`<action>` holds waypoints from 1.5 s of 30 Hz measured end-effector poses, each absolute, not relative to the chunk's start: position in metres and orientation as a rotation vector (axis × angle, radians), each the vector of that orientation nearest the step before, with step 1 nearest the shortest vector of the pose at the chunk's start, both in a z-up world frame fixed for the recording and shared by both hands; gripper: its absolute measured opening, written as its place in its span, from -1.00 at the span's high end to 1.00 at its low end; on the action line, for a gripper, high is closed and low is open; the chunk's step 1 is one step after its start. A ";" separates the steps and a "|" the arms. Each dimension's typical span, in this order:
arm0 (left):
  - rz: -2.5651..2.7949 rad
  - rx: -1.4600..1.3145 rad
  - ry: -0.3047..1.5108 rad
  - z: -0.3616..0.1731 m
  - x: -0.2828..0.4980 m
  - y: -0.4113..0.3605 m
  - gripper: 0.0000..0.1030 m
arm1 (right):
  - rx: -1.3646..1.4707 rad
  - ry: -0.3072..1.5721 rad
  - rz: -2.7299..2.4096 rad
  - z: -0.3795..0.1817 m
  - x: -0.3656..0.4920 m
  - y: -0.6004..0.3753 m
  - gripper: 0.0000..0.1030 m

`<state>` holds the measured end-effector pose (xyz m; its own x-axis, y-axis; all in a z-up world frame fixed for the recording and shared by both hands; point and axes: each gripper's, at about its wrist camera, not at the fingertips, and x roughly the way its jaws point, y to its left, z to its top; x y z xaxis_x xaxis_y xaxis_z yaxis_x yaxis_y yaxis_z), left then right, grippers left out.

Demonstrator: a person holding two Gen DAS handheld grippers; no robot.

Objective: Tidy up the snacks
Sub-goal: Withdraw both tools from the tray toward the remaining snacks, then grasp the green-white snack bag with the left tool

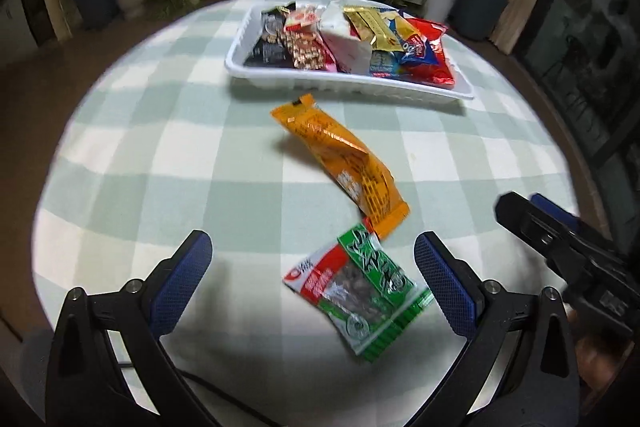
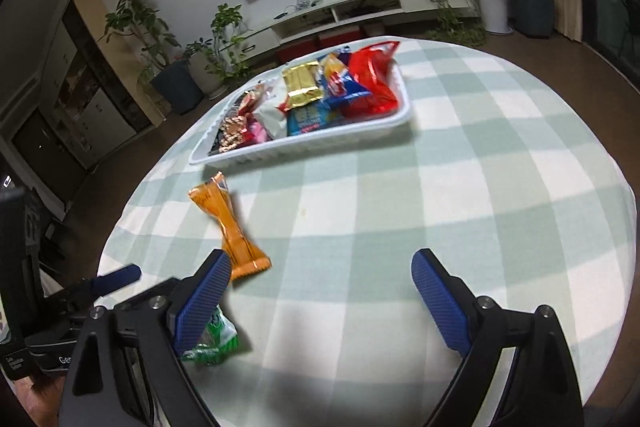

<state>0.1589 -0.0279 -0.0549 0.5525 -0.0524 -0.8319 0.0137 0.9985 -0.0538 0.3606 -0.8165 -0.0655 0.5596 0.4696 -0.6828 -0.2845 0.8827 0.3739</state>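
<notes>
My left gripper is open above the round checked table. A green and red snack packet lies flat on the cloth between its blue fingers, nearer the right one, and touches neither. An orange snack packet lies just beyond it, its near end by the green packet's corner. My right gripper is also open, with only bare cloth between its fingers. In the right wrist view the orange packet sits by its left finger, which partly hides the green packet.
A white tray piled with several snack packets stands at the far side of the table; the tray is also in the right wrist view. The right gripper reaches in beside my left one. Potted plants, a low white cabinet and a wall screen stand beyond.
</notes>
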 end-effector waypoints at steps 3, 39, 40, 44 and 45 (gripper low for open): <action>-0.017 -0.005 0.993 -0.061 0.163 -0.041 -0.99 | 0.231 0.856 0.451 -0.066 0.358 -0.818 -0.82; -0.148 0.099 1.063 -0.083 0.172 0.004 0.16 | 0.061 0.857 0.495 -0.077 0.343 -0.783 -0.80; -0.152 0.100 1.065 -0.083 0.172 0.004 0.20 | 0.055 0.855 0.498 -0.076 0.343 -0.781 -0.80; -0.168 0.085 1.065 -0.081 0.171 0.008 0.38 | 0.029 0.849 0.507 -0.074 0.341 -0.776 -0.78; -0.172 0.079 1.062 -0.080 0.170 0.010 0.42 | 0.021 0.847 0.509 -0.073 0.341 -0.774 -0.76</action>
